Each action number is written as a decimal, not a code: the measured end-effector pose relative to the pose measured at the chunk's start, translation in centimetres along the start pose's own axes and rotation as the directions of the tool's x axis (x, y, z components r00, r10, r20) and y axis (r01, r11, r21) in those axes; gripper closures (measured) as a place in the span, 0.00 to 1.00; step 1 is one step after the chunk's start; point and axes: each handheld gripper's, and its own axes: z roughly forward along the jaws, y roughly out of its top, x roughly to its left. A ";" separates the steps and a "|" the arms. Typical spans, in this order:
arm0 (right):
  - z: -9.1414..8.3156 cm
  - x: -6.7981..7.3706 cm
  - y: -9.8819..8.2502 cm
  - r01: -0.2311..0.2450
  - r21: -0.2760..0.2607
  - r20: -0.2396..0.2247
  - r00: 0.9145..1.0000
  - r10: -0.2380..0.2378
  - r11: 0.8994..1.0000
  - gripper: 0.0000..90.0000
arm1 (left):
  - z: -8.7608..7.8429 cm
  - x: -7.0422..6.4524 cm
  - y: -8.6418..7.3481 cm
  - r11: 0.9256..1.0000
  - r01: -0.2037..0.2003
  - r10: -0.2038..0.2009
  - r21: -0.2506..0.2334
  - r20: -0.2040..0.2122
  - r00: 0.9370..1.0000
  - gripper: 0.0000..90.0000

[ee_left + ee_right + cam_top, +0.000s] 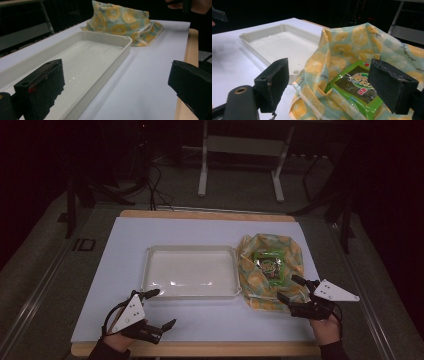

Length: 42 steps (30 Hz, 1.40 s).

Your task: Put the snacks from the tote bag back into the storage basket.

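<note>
Left gripper (161,308): near edge of the table, held in the person's left hand (116,340); jaws spread wide with nothing between them; one jaw tip sits just at the near left corner of the tray, the other over the white sheet.
Right gripper (291,288): near right of the table, held in the person's right hand (327,327); jaws wide apart and gripping nothing, poised at the near edge of the cloth bag; in the right gripper view the jaws frame the bag's opening and the packet inside.
White sheet (200,317): covers most of the wooden tabletop (210,349), whose bare wood shows along the near and far edges.
Tray (150,270): shallow, white, rectangular, lying flat at the middle of the sheet; nothing in it; its right wall touches or nearly touches the bag.
Cloth bag (290,252): pale green with a yellow citrus-slice pattern, crumpled and open at the top, just right of the tray.
Packet (268,265): green, glossy, with printed lettering, lying inside the open bag.
Beyond the table: a grey floor with dark cables (157,190) and a white metal stand (240,160), the rest in darkness.
</note>
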 end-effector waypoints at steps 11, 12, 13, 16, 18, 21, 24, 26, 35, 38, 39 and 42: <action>-0.3 -0.1 -0.3 0.014 0.064 -0.015 1.000 -0.013 0.998 0.19 | 0.4 -0.2 -0.2 1.000 -0.019 0.018 0.004 0.030 0.999 0.01; -0.3 -0.1 -0.3 0.021 0.068 -0.015 1.000 -0.020 0.997 0.19 | 0.5 -0.2 -0.2 1.000 -0.021 0.021 0.007 0.033 0.999 0.01; -0.3 -0.2 -0.4 0.022 0.067 -0.014 1.000 -0.021 0.997 0.19 | 0.6 -0.3 -0.2 0.999 -0.028 0.028 0.017 0.036 0.999 0.01; -0.4 -0.5 -0.5 0.012 0.085 -0.010 1.000 -0.011 0.996 0.19 | 0.8 -0.4 -0.3 0.999 -0.030 0.029 0.026 0.052 0.998 0.01; -0.4 -0.6 -0.6 0.010 0.092 -0.014 1.000 -0.009 0.996 0.19 | 0.9 -0.4 -0.3 0.999 -0.030 0.028 0.029 0.058 0.998 0.01; -0.1 -0.7 -0.8 0.029 0.140 -0.029 0.999 -0.025 0.990 0.20 | 0.9 -0.5 -0.3 0.999 -0.033 0.031 0.022 0.062 0.998 0.01; 0.1 -0.6 -0.6 0.055 0.163 -0.047 0.998 -0.048 0.985 0.21 | 0.8 -0.5 -0.2 1.000 -0.025 0.024 0.013 0.067 0.997 0.01; 0.3 -0.4 -0.5 0.078 0.174 -0.074 0.995 -0.066 0.982 0.21 | 0.7 -0.6 -0.2 1.000 -0.022 0.021 0.006 0.071 0.997 0.01; 0.8 0.4 0.5 0.117 0.173 -0.140 0.986 -0.093 0.978 0.21 | 0.7 -0.6 -0.2 1.000 -0.025 0.025 0.001 0.073 0.997 0.01; 0.8 0.5 1.0 0.122 0.156 -0.161 0.982 -0.097 0.980 0.21 | 0.7 -0.7 -0.2 1.000 -0.022 0.023 -0.004 0.076 0.997 0.01; 0.8 0.6 1.1 0.121 0.153 -0.162 0.982 -0.096 0.981 0.21 | 0.7 -0.7 -0.2 1.000 -0.023 0.023 -0.006 0.077 0.997 0.01; 0.7 0.6 1.6 0.118 0.132 -0.173 0.980 -0.094 0.984 0.21 | 0.7 -0.7 -0.1 1.000 -0.021 0.021 -0.008 0.077 0.997 0.01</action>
